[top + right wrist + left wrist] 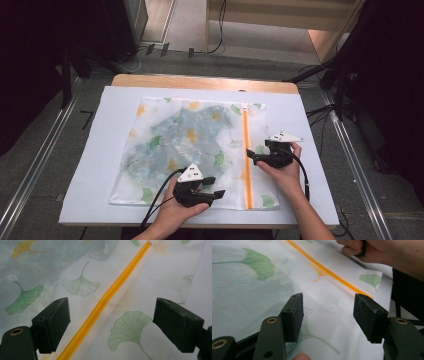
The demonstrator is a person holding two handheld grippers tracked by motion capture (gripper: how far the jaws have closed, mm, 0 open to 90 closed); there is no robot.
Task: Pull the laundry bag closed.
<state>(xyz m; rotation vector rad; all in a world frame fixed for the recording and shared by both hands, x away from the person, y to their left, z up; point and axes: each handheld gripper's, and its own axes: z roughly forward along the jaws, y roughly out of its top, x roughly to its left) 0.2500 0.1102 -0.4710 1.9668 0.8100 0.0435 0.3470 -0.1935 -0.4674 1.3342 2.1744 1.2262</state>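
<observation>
- The mesh laundry bag (190, 150) lies flat mid-frame on the white table cover (90, 170), its orange zipper (246, 155) running down the right side and looking closed.
- To finish well, I'd lift both tools straight off without dragging the mesh.
- The left gripper (214, 189), lower centre, has its jaws spread and holds nothing.
- The right gripper (251, 155) is spread wide over the zipper, gripping nothing.
</observation>
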